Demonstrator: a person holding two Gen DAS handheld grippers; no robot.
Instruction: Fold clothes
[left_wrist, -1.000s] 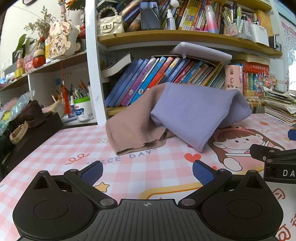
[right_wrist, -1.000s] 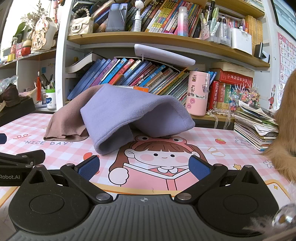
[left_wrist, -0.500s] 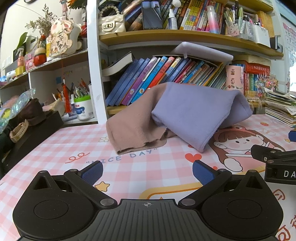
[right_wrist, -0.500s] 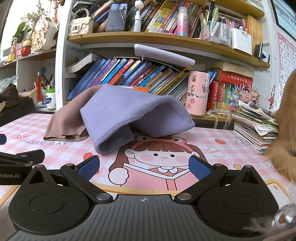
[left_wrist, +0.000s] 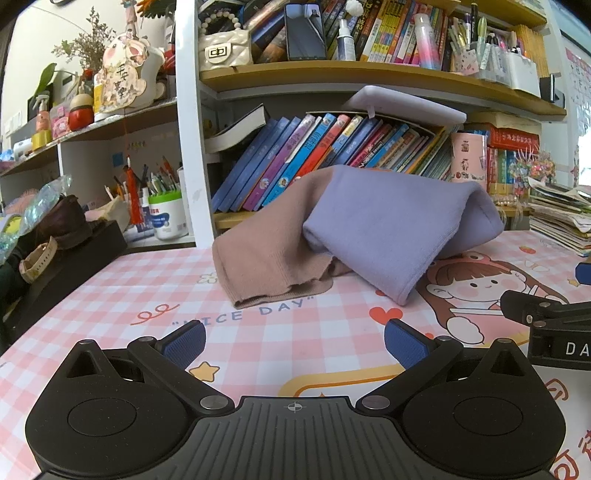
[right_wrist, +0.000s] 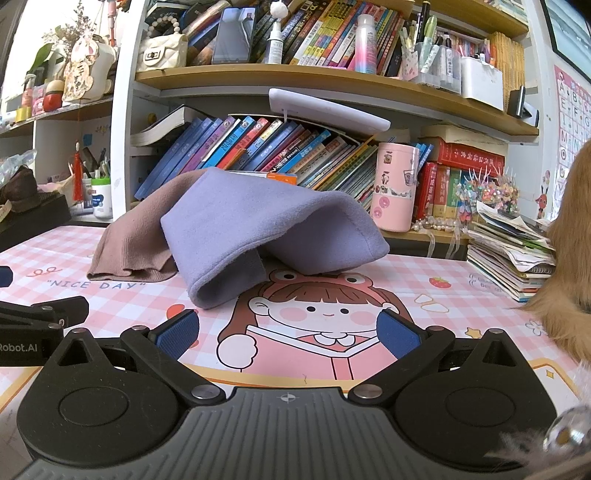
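A lilac garment (left_wrist: 391, 229) (right_wrist: 258, 225) lies heaped over a dusty-pink garment (left_wrist: 266, 251) (right_wrist: 136, 236) at the back of the pink checked mat (left_wrist: 258, 332) (right_wrist: 424, 295), against the bookshelf. My left gripper (left_wrist: 293, 343) stands open, low over the mat, a short way in front of the pink garment. Just as wide open is my right gripper (right_wrist: 286, 332), in front of the lilac one. Nothing is held between either pair of blue pads. Each gripper shows at the edge of the other's view.
A bookshelf full of leaning books (left_wrist: 325, 155) stands right behind the clothes. A pink canister (right_wrist: 395, 188) and a stack of papers (right_wrist: 509, 251) sit at the right. A dark box with a watch (left_wrist: 55, 258) is at the left. Something furry, golden-brown (right_wrist: 569, 288), is at the right edge.
The left wrist view has shifted very slightly between frames. The right wrist view, the clothes and both pairs of jaws stay as they were.
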